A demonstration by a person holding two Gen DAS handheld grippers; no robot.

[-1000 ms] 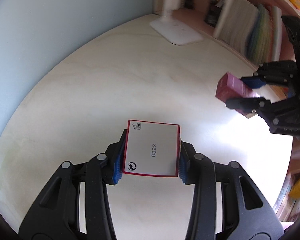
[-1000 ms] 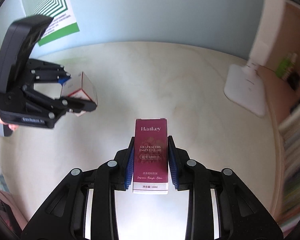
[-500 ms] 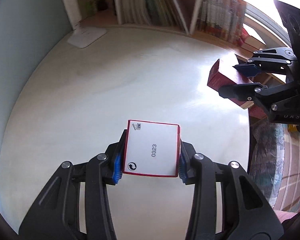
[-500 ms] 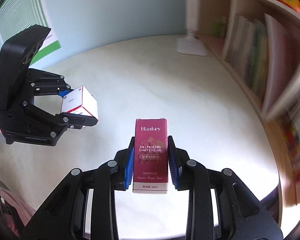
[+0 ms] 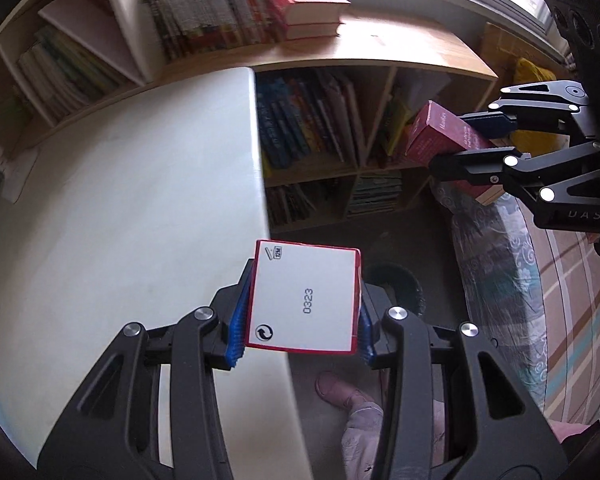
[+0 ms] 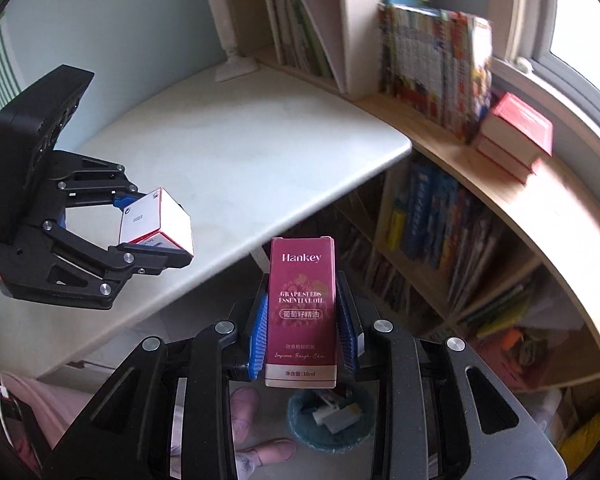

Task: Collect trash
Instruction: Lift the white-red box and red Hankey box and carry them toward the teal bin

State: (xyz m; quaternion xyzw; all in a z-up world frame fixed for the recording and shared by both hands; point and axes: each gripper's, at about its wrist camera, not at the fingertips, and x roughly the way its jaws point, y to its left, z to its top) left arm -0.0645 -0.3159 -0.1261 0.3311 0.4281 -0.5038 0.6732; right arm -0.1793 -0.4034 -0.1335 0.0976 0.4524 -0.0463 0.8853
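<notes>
My left gripper (image 5: 300,320) is shut on a white box with red edges (image 5: 304,300), printed 0323, held over the table's edge. In the right wrist view that same white box (image 6: 156,220) sits in the left gripper (image 6: 148,224) at the left. My right gripper (image 6: 302,328) is shut on a tall maroon carton (image 6: 302,304) marked Hankey, held off the table above the floor. The maroon carton (image 5: 440,136) also shows at the right of the left wrist view, in the right gripper (image 5: 472,140). Below it stands a teal bin (image 6: 328,420) with scraps inside; in the left wrist view the bin (image 5: 400,284) is mostly hidden.
The white table (image 5: 120,220) ends in an edge running down the middle of the left wrist view. A low wooden bookshelf (image 6: 480,240) full of books lines the wall, with red books (image 6: 516,128) on top. A person's slippered feet (image 6: 260,448) stand by the bin.
Both grippers have swung sideways off the table toward the bookshelf and floor, each still holding its box. The bin and the feet have come into view.
</notes>
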